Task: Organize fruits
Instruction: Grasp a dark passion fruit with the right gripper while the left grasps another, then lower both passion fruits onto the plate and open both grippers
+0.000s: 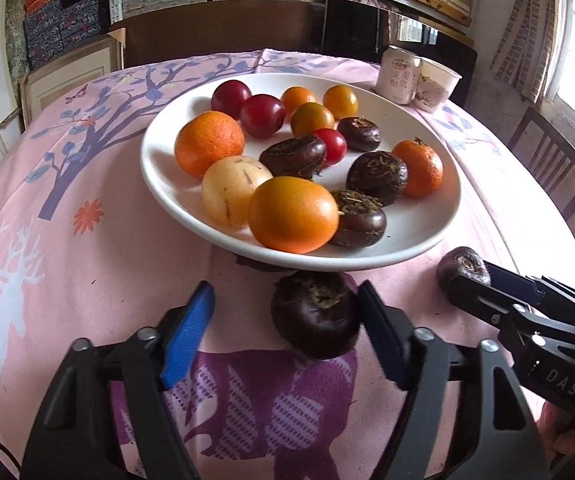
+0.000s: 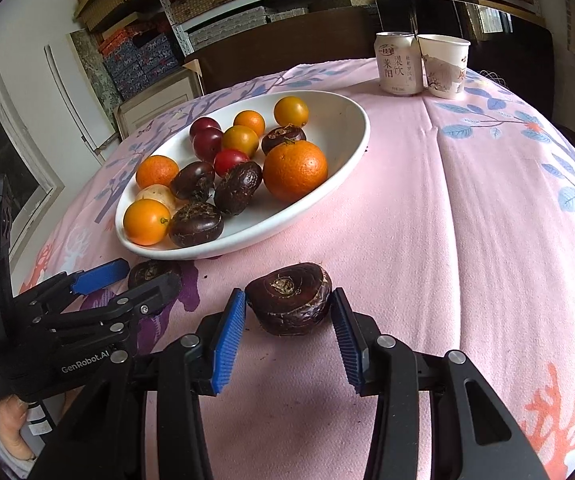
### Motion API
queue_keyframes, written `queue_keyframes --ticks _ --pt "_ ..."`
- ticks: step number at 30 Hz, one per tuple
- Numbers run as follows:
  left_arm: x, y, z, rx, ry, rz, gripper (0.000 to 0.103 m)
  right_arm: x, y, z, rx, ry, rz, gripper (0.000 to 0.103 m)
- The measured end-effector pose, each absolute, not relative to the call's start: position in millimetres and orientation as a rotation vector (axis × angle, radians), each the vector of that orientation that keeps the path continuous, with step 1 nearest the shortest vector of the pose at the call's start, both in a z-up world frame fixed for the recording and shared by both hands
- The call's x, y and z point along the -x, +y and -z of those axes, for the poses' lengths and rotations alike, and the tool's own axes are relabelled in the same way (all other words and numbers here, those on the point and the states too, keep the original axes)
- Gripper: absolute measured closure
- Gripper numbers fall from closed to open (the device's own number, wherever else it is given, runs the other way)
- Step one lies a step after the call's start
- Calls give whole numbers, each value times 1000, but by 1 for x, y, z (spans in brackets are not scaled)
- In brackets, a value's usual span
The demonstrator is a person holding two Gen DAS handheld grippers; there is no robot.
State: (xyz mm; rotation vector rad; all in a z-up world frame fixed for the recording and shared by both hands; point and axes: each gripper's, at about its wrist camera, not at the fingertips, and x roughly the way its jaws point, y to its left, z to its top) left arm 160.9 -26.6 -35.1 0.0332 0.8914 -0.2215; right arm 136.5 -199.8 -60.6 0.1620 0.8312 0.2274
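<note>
A white plate (image 1: 427,216) (image 2: 339,152) holds oranges, red and yellow tomatoes, a pale fruit and several dark water chestnuts. My left gripper (image 1: 283,320) is open around a dark water chestnut (image 1: 315,322) lying on the cloth just before the plate; the chestnut is near the right finger. It also shows in the right wrist view (image 2: 149,274). My right gripper (image 2: 287,320) has both pads against another water chestnut (image 2: 289,298) resting on the cloth; this one also shows in the left wrist view (image 1: 463,266).
A pink patterned cloth (image 2: 467,240) covers the round table. A drink can (image 2: 397,62) and a paper cup (image 2: 445,64) stand at the far edge. A chair (image 1: 551,160) stands at the right; shelves with boxes are behind.
</note>
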Motion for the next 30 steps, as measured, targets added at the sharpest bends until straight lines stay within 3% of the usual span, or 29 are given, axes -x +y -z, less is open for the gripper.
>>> queue_keyframes --ticks 4,11,14,16,20,22,25,27,30 --pt "-156 -36 35 -73 886 245 60 -136 -200 61 -162 832 -228 58" --pt "-144 -29 34 -87 880 210 60 -137 -198 61 -156 836 -229 57" --pt "-145 -25 34 -72 882 193 56 -137 -196 61 -147 837 -228 56" --pt "-146 -24 36 -75 895 173 43 -137 -195 61 -141 838 -227 55" --pt "-146 -29 38 -105 902 174 36 -137 -192 61 -121 840 -229 51" --pt "-147 -32 39 -131 906 152 20 -137 -190 61 -113 840 -230 49" --pt "-149 -29 40 -116 914 150 19 -136 -189 61 -109 840 -229 49" --pt "-148 -28 39 -112 911 156 22 -136 -188 61 -105 840 -229 48" --pt "-144 -32 37 -130 889 180 45 -136 -188 61 -105 839 -228 49"
